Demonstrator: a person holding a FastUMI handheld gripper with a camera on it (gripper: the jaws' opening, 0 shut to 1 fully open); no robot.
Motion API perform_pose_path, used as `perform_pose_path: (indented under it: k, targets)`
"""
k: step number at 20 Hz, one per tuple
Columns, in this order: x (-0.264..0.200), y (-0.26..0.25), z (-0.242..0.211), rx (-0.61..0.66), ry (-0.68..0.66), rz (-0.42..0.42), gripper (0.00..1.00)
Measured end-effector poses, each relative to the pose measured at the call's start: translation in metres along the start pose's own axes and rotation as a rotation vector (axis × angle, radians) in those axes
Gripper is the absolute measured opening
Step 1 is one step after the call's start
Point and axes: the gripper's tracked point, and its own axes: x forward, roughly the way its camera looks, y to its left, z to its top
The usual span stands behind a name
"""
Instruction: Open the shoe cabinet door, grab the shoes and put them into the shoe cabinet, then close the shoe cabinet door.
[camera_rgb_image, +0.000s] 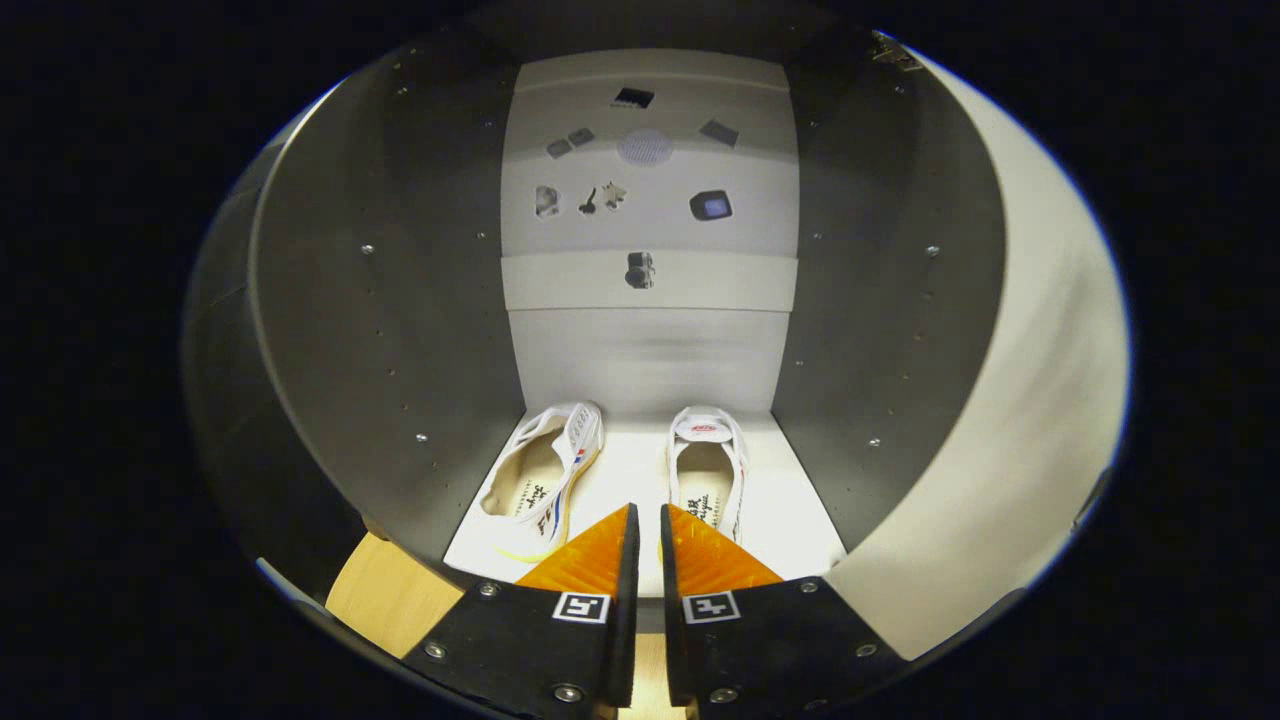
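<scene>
I look into the open shoe cabinet. Two white canvas shoes rest on its white bottom shelf, toes toward the back wall. The left shoe lies tilted onto its side near the left wall. The right shoe stands upright a little apart from it. My gripper sits at the front edge of the shelf, its fingers nearly touching with only a thin gap and nothing held between them. The cabinet door stands swung open at the right.
The cabinet's dark side walls rise on both sides. The back wall carries several small stickers and a white ledge. Pale wooden flooring shows in front of the cabinet, below the left finger.
</scene>
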Motion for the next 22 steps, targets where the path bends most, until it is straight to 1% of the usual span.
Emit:
perform_pose_path:
  k: [3, 5, 7, 11, 15, 22]
  targets:
    - [-0.055, 0.009, 0.002, 0.03, -0.063, 0.005, 0.13]
    - [-0.091, 0.011, 0.002, 0.033, -0.103, -0.007, 0.12]
    - [-0.122, 0.021, -0.005, 0.046, -0.118, 0.009, 0.13]
    - [-0.178, 0.02, -0.019, 0.027, -0.13, -0.022, 0.13]
    - [-0.218, 0.017, -0.027, 0.046, -0.155, -0.044, 0.13]
    - [-0.266, -0.001, -0.05, 0.063, -0.148, -0.098, 0.13]
